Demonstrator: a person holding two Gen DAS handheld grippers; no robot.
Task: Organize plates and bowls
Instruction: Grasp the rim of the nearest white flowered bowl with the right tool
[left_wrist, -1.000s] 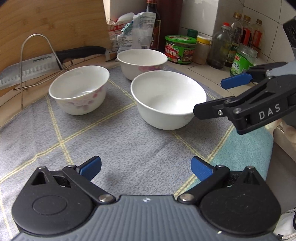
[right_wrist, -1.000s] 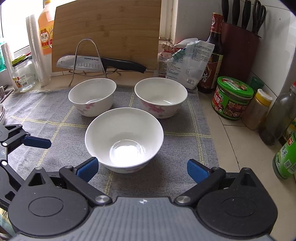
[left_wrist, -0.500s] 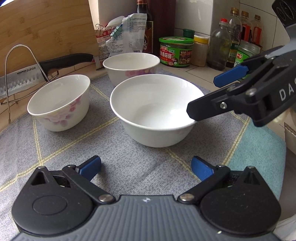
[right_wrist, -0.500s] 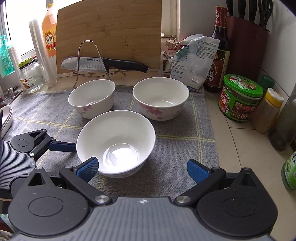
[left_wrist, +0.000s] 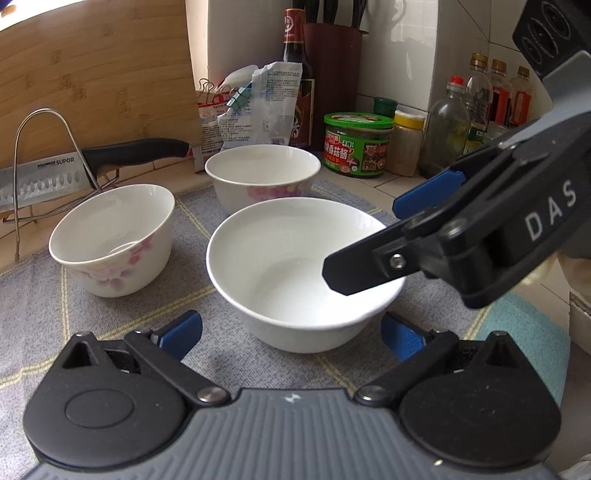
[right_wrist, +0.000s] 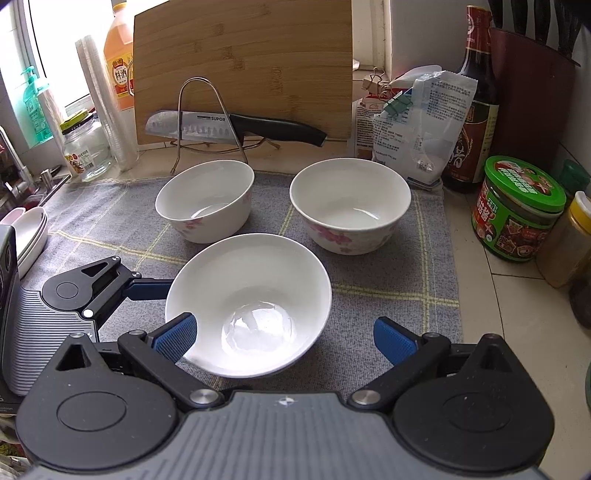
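Your left gripper (left_wrist: 291, 334) sits low with its fingers spread wide, the plain white bowl (left_wrist: 306, 273) between and just ahead of them. Your right gripper (right_wrist: 282, 338) is also spread wide; the same bowl's near rim lies between its pads, one pad (right_wrist: 173, 338) just beside the wall. Compared with a second ago, both grippers have closed in on this bowl from opposite sides. The two floral bowls (right_wrist: 207, 199) (right_wrist: 349, 205) stand close behind on the grey mat (right_wrist: 388, 266), leaving narrow gaps; jars crowd the right edge.
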